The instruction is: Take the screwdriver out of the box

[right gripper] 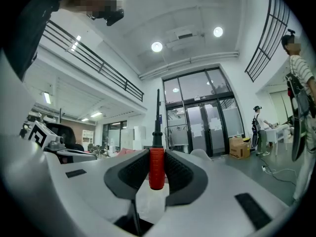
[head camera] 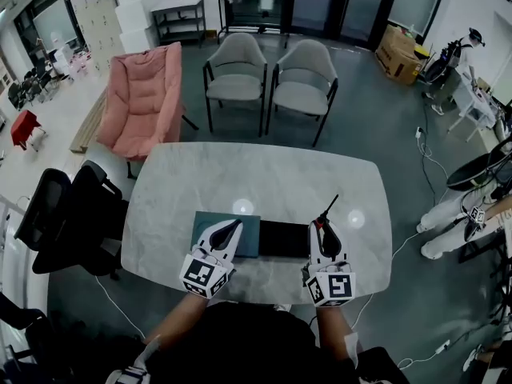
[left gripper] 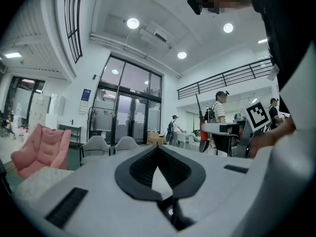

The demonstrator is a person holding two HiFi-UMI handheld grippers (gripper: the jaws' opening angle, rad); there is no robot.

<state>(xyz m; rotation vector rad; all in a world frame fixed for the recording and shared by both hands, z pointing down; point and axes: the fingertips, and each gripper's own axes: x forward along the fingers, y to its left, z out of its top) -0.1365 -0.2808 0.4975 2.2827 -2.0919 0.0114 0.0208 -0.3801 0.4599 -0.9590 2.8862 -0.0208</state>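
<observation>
My right gripper (head camera: 322, 224) is shut on the screwdriver (head camera: 329, 209), raised above the marble table (head camera: 256, 174) at its near edge. In the right gripper view the red handle (right gripper: 156, 168) is clamped between the dark pads, and the black shaft points straight up. The open black box (head camera: 284, 239) lies on the table between the two grippers, with its teal lid (head camera: 206, 221) beside it on the left. My left gripper (head camera: 234, 225) hovers over the lid. Its tips meet in the left gripper view (left gripper: 158, 148), with nothing between them.
Two grey chairs (head camera: 268, 78) and a pink armchair (head camera: 144, 102) stand beyond the table. A black office chair (head camera: 68, 214) is at the left. Cables and white equipment (head camera: 448, 214) lie on the floor at the right. People stand far off (left gripper: 218, 110).
</observation>
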